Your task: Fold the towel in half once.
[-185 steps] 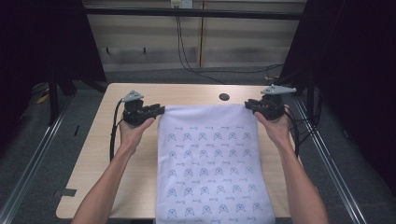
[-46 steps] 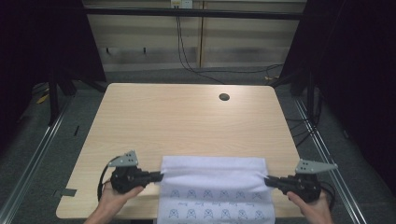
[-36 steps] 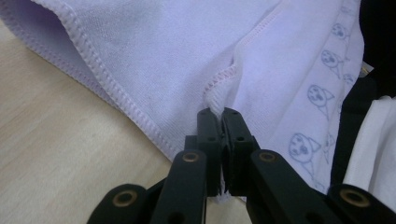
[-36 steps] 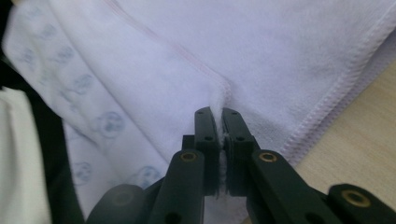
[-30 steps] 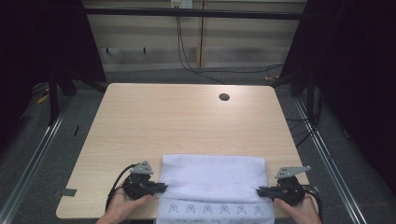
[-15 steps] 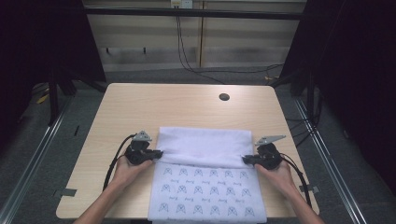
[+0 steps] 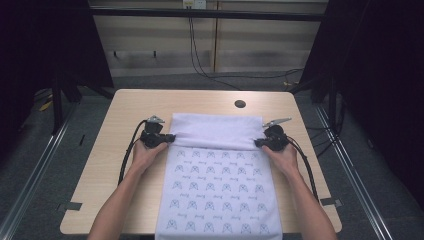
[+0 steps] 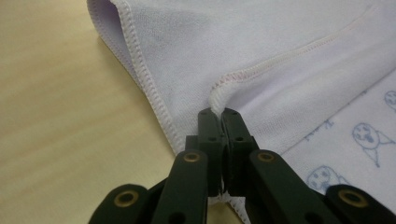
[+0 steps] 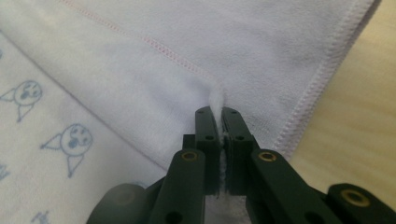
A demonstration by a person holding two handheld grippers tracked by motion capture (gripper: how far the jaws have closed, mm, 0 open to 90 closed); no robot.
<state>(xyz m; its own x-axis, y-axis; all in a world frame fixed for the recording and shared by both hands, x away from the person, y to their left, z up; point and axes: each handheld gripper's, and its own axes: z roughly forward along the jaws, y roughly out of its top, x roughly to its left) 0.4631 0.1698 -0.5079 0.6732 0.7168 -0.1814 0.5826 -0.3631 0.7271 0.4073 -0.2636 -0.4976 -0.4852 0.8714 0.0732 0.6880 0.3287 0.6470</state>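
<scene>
A white cloth [image 7: 218,190] printed with small blue figures lies down the middle of the wooden table [image 7: 125,110] and hangs over its near edge. Its far end is turned back over itself as a plain white band [image 7: 216,131]. My left gripper [image 7: 169,137] is shut on the band's left corner; my right gripper [image 7: 259,143] is shut on its right corner. The left gripper view shows the stitched hem [image 8: 224,88] pinched between the jaws [image 8: 218,114]. In the right gripper view a ridge of cloth [image 9: 215,100] stands up between the closed jaws [image 9: 217,112].
A round dark cable hole [image 7: 240,104] sits in the table beyond the cloth. Bare wood lies to the left and right of the cloth. Black cables [image 7: 127,155] trail from both grippers along the forearms. Metal rails [image 7: 30,185] run along the floor on both sides.
Both grippers have carried the cloth's edge away from the near side toward the far side, laying the folded-over plain band farther up the table and uncovering more printed cloth.
</scene>
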